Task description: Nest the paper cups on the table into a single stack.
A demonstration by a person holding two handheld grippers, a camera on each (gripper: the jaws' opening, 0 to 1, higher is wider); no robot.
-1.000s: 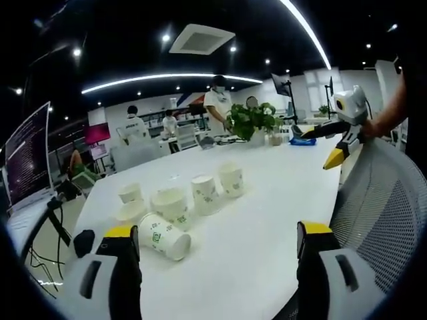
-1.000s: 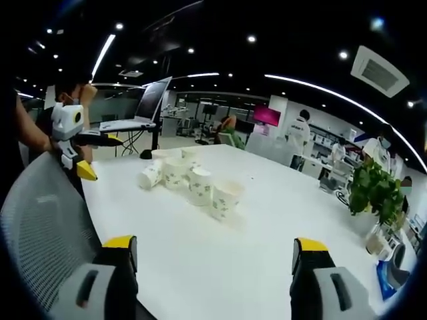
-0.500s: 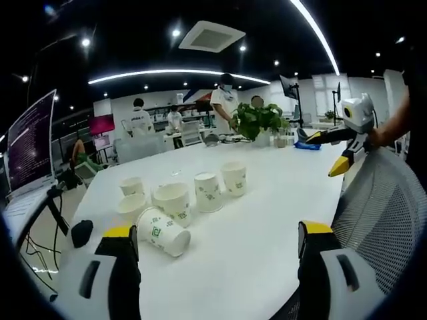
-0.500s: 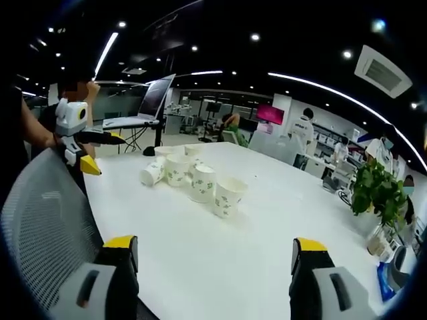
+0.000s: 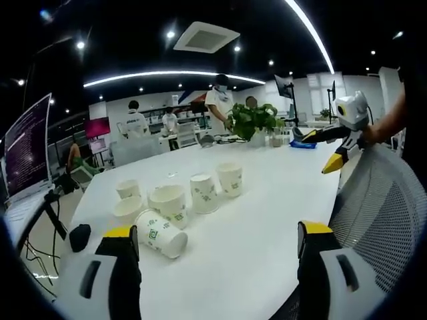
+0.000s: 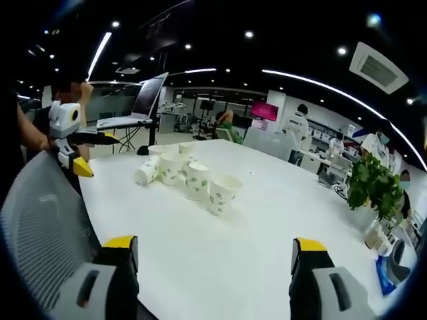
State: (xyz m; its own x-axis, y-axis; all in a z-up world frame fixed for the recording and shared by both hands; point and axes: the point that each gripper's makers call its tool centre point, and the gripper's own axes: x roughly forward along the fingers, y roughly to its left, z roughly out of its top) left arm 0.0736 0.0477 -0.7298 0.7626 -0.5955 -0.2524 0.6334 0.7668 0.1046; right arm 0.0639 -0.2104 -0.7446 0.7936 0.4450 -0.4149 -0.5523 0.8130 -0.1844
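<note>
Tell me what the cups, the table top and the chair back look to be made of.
Cups: most likely paper, matte white with a green print and rolled rims. One, the tipped cup, lies on its side.
Table top: smooth white, faintly glossy; probably laminate, though the pictures leave that open.
Chair back: grey mesh, by the fine perforated weave, on a pale frame.

White paper cups (image 5: 203,193) — green-printed — on a white table (image 5: 267,220).
</note>
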